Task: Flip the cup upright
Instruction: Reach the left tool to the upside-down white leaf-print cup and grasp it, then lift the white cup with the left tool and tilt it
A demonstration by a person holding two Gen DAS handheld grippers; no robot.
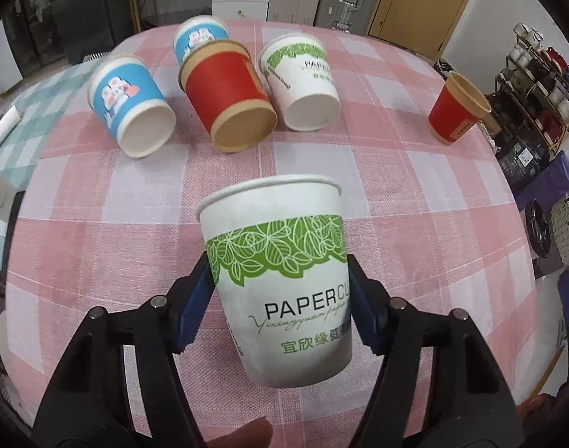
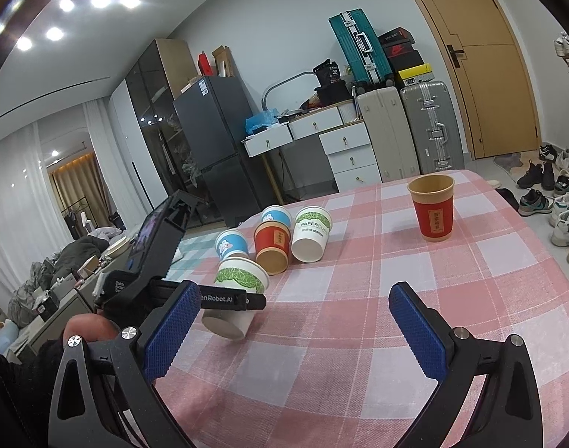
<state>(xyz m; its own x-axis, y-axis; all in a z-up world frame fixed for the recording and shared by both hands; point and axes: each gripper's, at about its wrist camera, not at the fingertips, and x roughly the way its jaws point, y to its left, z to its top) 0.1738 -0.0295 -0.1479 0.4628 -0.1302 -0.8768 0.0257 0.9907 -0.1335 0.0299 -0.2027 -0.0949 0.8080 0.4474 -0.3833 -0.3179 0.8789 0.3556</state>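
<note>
My left gripper [image 1: 280,280] is shut on a white paper cup with a green leaf band [image 1: 280,265]. The cup is held above the pink checked tablecloth [image 1: 415,194], rim up and tilted a little away from me. In the right wrist view the same cup [image 2: 239,291] hangs in the left gripper [image 2: 243,300] just above the cloth. My right gripper [image 2: 290,330] is open and empty, low over the near part of the table.
Several cups lie on their sides at the back: two blue [image 1: 129,102], one red [image 1: 228,99], one white and green [image 1: 303,82]. A red cup [image 1: 457,112] stands upright at the right, also seen in the right wrist view [image 2: 432,207]. Table edges curve around.
</note>
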